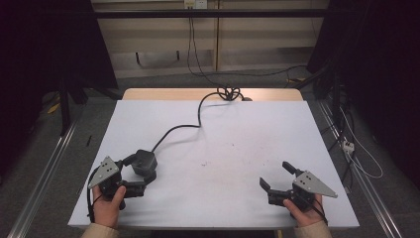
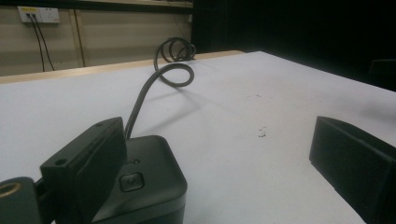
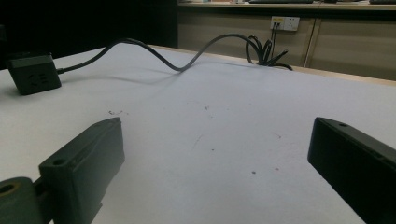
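The black power cube point(image 1: 144, 162) sits on the white table point(image 1: 233, 134), close to the left gripper point(image 1: 140, 181), whose jaws are wide apart and grasp nothing. One jaw rests right beside the cube. The right gripper point(image 1: 276, 177) is spread wide too, well apart. The stiff cord point(image 1: 184, 128) could pull the cube and make it slip out

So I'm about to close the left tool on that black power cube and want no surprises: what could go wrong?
The left tool is open, with the power cube beside one jaw rather than centred, so closing may push it aside. Its cable runs to a coil at the far edge and could drag when lifted.
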`<state>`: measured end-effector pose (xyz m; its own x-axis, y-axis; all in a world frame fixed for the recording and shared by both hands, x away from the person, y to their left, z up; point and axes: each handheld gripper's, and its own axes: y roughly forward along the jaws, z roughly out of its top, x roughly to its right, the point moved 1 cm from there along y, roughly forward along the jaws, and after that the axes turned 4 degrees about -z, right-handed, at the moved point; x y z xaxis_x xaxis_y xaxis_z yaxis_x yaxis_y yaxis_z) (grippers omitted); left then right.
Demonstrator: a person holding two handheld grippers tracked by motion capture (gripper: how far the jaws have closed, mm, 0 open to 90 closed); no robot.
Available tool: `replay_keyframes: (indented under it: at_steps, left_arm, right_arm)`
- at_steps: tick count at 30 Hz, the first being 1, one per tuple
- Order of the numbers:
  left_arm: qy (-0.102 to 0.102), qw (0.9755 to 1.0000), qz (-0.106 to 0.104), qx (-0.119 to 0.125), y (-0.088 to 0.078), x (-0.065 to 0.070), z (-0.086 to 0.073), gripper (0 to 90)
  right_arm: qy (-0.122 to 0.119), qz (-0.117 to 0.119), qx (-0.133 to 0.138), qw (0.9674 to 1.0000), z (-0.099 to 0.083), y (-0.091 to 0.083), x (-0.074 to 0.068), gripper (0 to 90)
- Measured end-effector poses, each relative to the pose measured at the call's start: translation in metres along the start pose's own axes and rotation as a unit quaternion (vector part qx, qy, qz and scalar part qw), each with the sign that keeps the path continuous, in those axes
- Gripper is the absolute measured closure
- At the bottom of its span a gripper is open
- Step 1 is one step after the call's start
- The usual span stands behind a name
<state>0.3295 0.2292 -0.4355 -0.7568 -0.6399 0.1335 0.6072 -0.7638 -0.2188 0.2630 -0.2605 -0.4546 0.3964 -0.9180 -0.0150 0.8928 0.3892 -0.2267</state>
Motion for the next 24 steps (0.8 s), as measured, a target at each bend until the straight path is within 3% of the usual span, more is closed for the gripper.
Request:
replay_keyframes:
  at_steps: [19, 24]
  left_arm:
    - [-0.002, 1.0000, 0.000, 0.002, -0.0005, -0.0013, 0.0004, 3.5]
    - [-0.011, 0.9997, 0.005, 0.021, -0.0015, -0.0013, 0.0038, 2.2]
  right_arm:
    - [-0.007, 0.001, -0.001, 1.0000, 0.0002, 0.0012, -0.0003, 3.5]
    - [-0.010, 0.002, -0.004, 0.9999, -0.0008, 0.0002, -0.0002, 3.5]
